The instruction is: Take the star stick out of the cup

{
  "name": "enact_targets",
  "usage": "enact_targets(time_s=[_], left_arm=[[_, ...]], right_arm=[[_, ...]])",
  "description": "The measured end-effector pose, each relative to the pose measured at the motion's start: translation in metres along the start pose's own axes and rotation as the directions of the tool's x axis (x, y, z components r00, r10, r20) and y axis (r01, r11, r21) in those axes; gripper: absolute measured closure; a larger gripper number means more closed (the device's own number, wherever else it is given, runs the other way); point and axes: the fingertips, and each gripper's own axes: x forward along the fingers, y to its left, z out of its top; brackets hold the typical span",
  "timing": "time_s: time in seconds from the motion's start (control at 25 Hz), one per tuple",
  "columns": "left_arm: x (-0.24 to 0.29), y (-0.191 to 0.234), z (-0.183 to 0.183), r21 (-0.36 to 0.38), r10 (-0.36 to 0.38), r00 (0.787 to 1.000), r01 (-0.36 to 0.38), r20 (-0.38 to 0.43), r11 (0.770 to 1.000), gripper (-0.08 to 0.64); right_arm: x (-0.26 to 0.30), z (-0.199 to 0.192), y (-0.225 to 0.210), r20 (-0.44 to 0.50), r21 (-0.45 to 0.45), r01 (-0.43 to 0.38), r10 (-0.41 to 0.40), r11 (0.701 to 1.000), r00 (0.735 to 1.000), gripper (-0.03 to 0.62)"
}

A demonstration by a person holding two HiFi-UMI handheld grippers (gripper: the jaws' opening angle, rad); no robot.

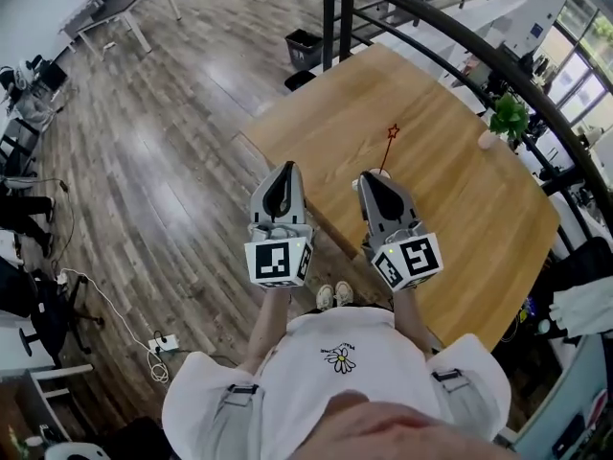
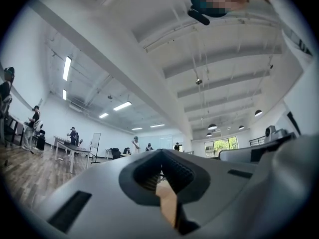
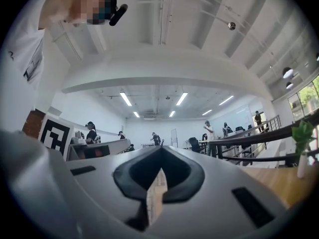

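Observation:
A thin red stick topped with a red star outline (image 1: 393, 131) rises from a white cup (image 1: 382, 172) on the wooden table (image 1: 460, 218). Most of the cup is hidden behind my right gripper (image 1: 368, 174). That gripper hovers just in front of the cup, pointing forward, shut and with nothing in it. My left gripper (image 1: 285, 168) is level with it, off the table's left edge over the floor, also shut and holding nothing. Both gripper views look out level across the room, and the closed jaw tips of the left gripper (image 2: 162, 152) and the right gripper (image 3: 160, 148) meet with nothing between them.
A green plant in a small white vase (image 1: 506, 120) stands at the table's far right; the same plant (image 3: 302, 133) shows in the right gripper view. A black railing (image 1: 460, 36) curves behind the table. A black bin (image 1: 305, 46) sits on the wooden floor beyond.

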Motion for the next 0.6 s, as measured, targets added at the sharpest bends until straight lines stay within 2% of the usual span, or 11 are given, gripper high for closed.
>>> enact_targets(time_s=[0.32, 0.6], left_arm=[[0.001, 0.019, -0.006, 0.001, 0.056, 0.998, -0.056, -0.017, 0.998, 0.545], [0.007, 0.008, -0.006, 0.017, 0.045, 0.999, -0.044, -0.012, 0.999, 0.545]], right_arm=[[0.015, -0.004, -0.003, -0.002, -0.003, -0.014, 0.014, 1.000, 1.000, 0.584], [0.023, -0.010, -0.018, -0.023, 0.015, 0.000, 0.000, 1.000, 1.000, 0.584]])
